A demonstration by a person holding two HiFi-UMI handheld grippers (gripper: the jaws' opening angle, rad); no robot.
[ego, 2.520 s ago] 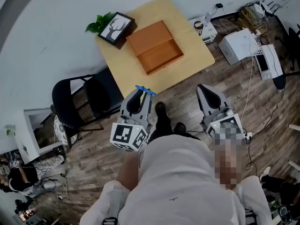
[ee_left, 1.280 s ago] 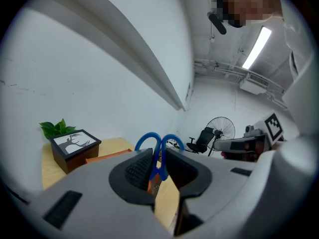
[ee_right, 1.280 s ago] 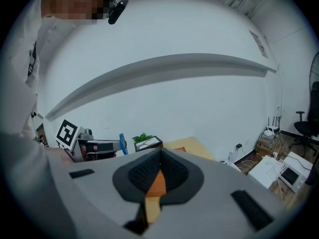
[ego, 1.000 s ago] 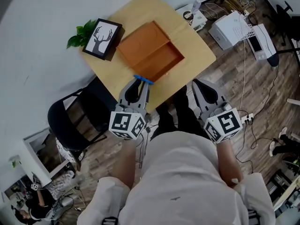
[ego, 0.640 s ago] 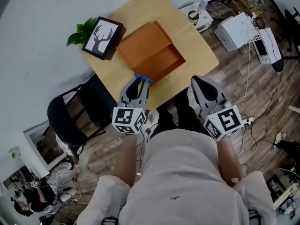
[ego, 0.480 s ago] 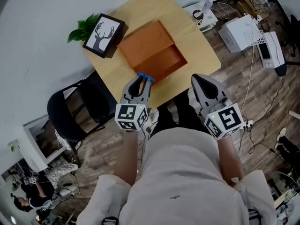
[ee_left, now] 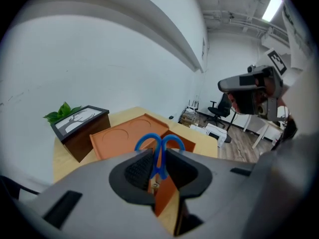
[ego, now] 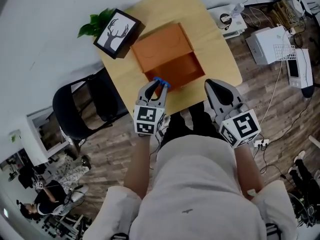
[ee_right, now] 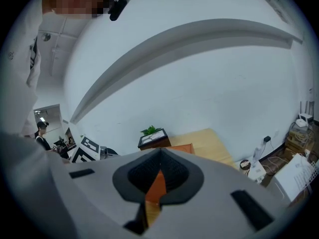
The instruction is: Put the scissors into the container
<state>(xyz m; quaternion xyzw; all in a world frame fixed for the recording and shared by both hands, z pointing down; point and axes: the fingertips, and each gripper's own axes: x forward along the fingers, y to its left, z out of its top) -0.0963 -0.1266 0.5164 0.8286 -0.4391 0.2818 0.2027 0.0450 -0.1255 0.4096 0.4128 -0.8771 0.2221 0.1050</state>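
Blue-handled scissors (ego: 161, 81) are clamped between the pads of my left gripper (ego: 158, 85), handles sticking out past the tips. In the left gripper view the scissors (ee_left: 159, 144) stand upright in the left gripper (ee_left: 158, 158), just above the near wall of the orange container (ee_left: 124, 136). The container (ego: 170, 59) lies on the light wooden table (ego: 220, 49), its flat lid folded open toward the wall and its tray empty. My right gripper (ego: 213, 85) hangs off the table's near edge, to the right of the container, jaws together and holding nothing; its own view shows the right gripper (ee_right: 159, 158) with the container (ee_right: 182, 147) beyond.
A framed deer picture (ego: 116, 28) and a green plant (ego: 92, 26) stand at the table's back left. A black chair (ego: 82, 109) is left of the table. White boxes and cables (ego: 272, 46) lie on the wooden floor at the right.
Both grippers have come forward and lower toward the table. The left one, still holding the scissors, has gone from short of the table edge to the container's near wall.
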